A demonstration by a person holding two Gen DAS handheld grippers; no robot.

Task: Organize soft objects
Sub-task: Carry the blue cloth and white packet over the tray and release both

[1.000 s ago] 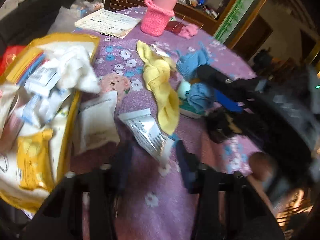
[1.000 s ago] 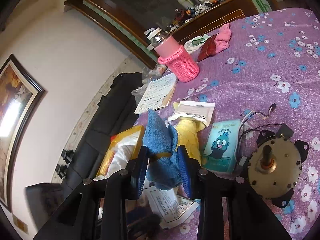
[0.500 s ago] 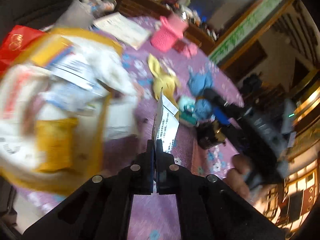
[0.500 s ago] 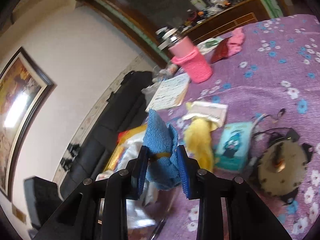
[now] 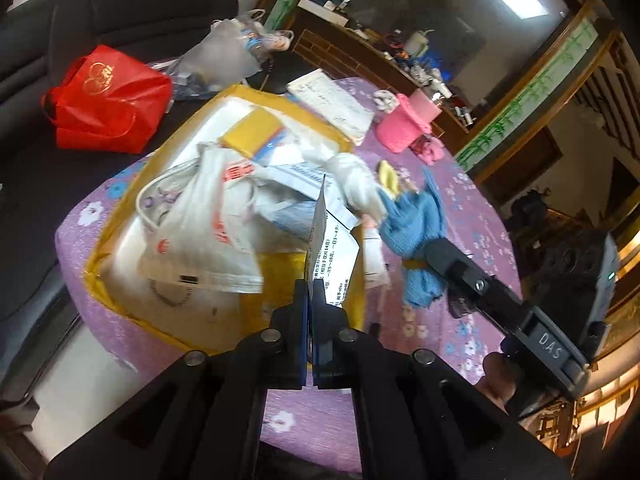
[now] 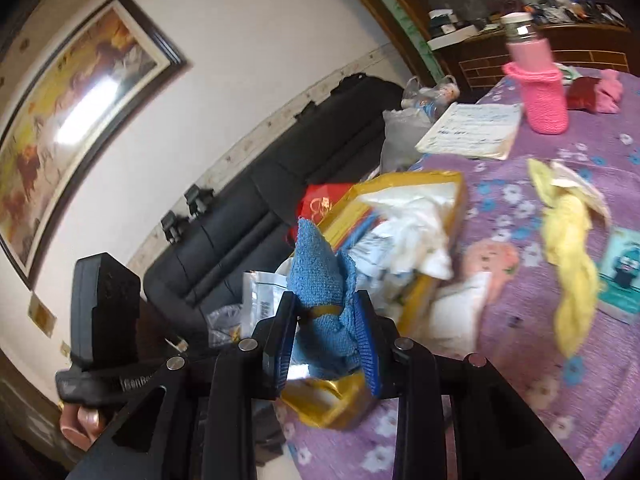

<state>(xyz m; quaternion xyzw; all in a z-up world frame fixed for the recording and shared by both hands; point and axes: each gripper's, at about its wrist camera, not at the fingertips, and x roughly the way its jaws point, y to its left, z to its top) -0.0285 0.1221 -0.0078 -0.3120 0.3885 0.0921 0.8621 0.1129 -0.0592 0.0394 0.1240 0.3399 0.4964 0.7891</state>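
My left gripper (image 5: 310, 292) is shut on a flat white printed packet (image 5: 322, 240) and holds it edge-on above the near rim of the yellow box (image 5: 120, 304), which is piled with white packets and bags. My right gripper (image 6: 326, 320) is shut on a bundled blue knitted cloth (image 6: 320, 276) tied with a yellow band; the cloth also shows in the left wrist view (image 5: 416, 224), just right of the box. A yellow cloth (image 6: 568, 248) lies on the purple flowered tablecloth (image 6: 520, 400).
A pink knit-covered bottle (image 6: 540, 84), an open notebook (image 6: 472, 132) and a teal tissue pack (image 6: 624, 276) sit on the table. A red bag (image 5: 104, 108) and grey plastic bag (image 5: 224, 60) lie on the black sofa (image 5: 40, 184) left of the table.
My left gripper closed on the white packet, lifted it off the table and swung left over the yellow box. My right gripper carried the blue cloth left to the box.
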